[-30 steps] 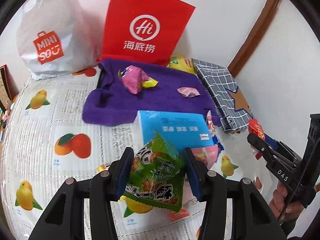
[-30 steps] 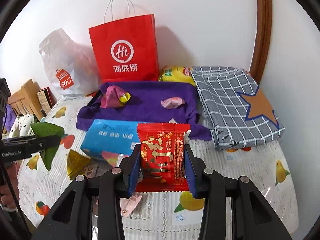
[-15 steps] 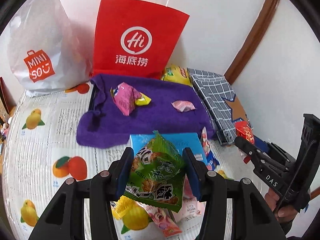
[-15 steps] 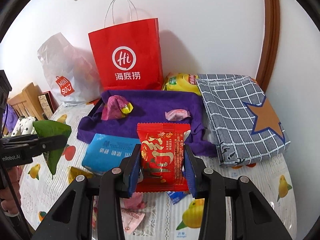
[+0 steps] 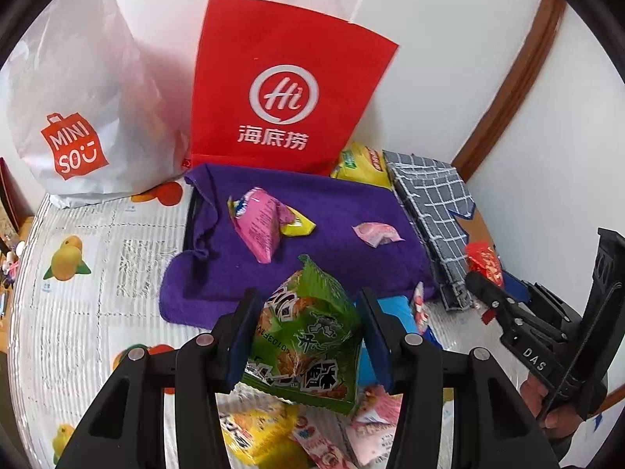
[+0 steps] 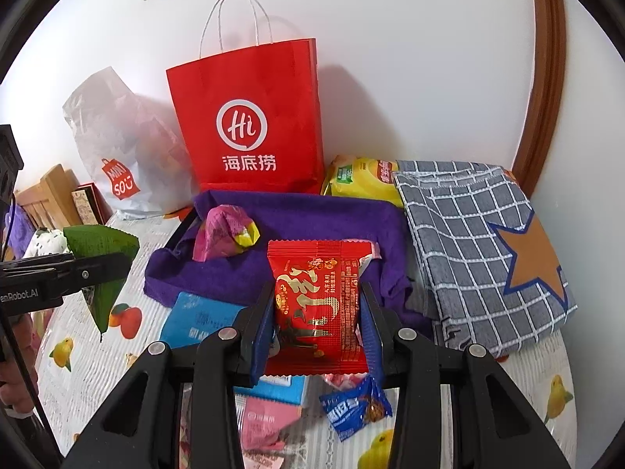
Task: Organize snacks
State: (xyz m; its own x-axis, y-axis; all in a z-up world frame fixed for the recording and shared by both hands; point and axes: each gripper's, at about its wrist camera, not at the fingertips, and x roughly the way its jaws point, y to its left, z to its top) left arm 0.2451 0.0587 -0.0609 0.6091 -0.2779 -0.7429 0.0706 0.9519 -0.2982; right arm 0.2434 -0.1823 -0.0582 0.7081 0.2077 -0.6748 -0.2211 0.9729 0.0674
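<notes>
My left gripper [image 5: 308, 336] is shut on a green snack packet [image 5: 308, 336] and holds it above the near edge of the purple towel [image 5: 336, 250]. My right gripper [image 6: 318, 324] is shut on a red snack packet [image 6: 318, 305], also lifted in front of the purple towel [image 6: 312, 219]. On the towel lie a pink-and-yellow packet [image 5: 261, 219] and a small pale pink packet [image 5: 377, 233]. The right gripper [image 5: 492, 293] with its red packet shows at the right of the left wrist view. At the left of the right wrist view is the left gripper [image 6: 97, 269] with the green packet.
A red paper bag [image 6: 250, 117] and a white plastic bag [image 5: 78, 109] stand against the wall behind the towel. A yellow chip bag [image 6: 363, 179] and a folded grey checked cloth [image 6: 476, 242] lie at the right. A blue packet [image 6: 199, 316] and several loose snacks lie below on the fruit-print tablecloth [image 5: 78, 273].
Both grippers have carried their packets forward toward the purple towel and the bags, which now look nearer. The blue packet has slid under the grippers. Neither grip has changed.
</notes>
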